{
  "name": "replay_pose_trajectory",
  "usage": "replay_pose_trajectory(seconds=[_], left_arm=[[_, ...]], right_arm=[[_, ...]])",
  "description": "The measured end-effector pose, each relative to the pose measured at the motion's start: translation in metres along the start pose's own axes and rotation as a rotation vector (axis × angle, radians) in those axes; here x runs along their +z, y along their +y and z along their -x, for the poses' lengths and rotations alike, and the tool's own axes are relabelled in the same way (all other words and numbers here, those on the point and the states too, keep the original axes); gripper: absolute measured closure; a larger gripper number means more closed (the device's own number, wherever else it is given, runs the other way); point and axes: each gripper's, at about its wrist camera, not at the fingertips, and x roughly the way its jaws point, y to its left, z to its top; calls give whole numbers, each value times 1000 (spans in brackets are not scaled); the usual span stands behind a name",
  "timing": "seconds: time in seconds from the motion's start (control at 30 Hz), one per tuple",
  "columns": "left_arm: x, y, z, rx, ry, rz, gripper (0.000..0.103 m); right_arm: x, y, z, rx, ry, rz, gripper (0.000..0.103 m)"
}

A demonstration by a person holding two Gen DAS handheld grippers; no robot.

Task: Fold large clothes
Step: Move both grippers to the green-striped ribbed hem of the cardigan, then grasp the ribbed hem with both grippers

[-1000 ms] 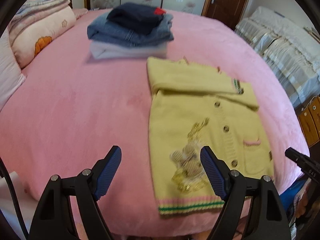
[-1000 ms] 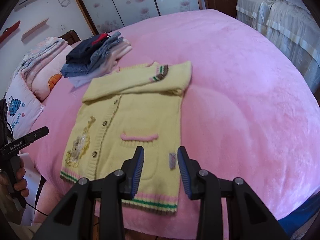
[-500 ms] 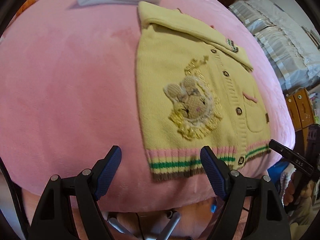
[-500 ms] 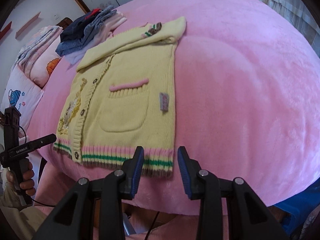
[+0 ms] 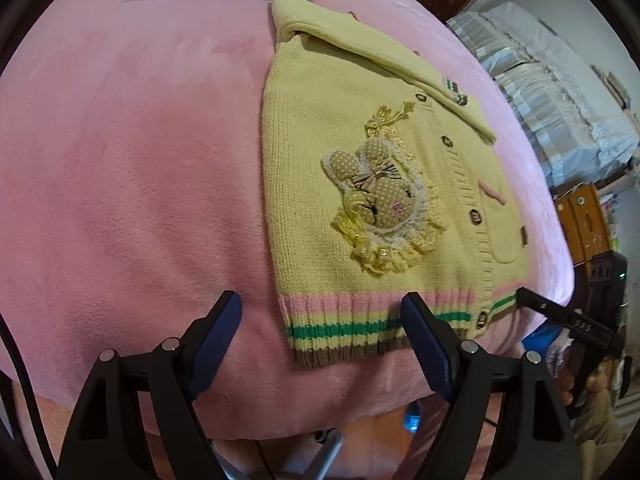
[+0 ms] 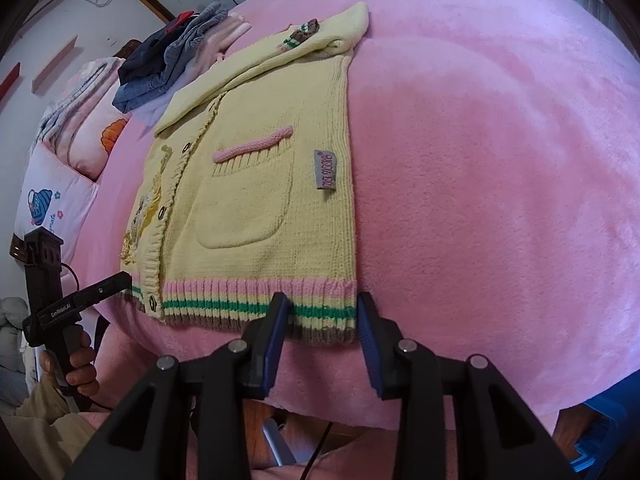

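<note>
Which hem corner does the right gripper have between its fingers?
The right gripper straddles the cardigan's pocket-side corner, below the grey label, not the rabbit-side one.

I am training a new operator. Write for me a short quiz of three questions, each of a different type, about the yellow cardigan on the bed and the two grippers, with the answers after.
1. True or false: the left gripper is shut on the hem of the yellow cardigan.
2. Multiple choice: the sleeves of the cardigan are A) spread out to the sides, B) folded across the chest, C) hanging off the pink bed.
3. Short answer: which corner of the striped hem lies between the fingers of the right gripper?

Key
1. False: both grippers are open, at the hem.
2. B
3. The corner on the pocket side.
</note>
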Motion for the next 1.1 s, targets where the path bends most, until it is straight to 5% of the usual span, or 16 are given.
replay_pose_trajectory(seconds=[0.37,0.47,0.5,0.67,0.7,0.87,1.1], left_arm=[[-5,10,-8,-140,32,81,27],[-6,8,-8,-134,38,73,28],[-6,7,-9,-129,40,72,32],[1,5,-12,-77,83,97,83],[2,6,-12,-86,91,110,87],[12,-22,0,11,77,35,90],[52,-49,49,-28,-74,20,91]], right_arm=[[0,-4,-7,29,12,9,67],[1,-4,-8,39,13,21,75],[1,-4,-9,50,19,22,86],[2,6,-9,28,18,62,90],[2,8,-7,23,14,73,91],[5,17,7,25,-21,107,91],[34,33,49,65,-170,133,92]])
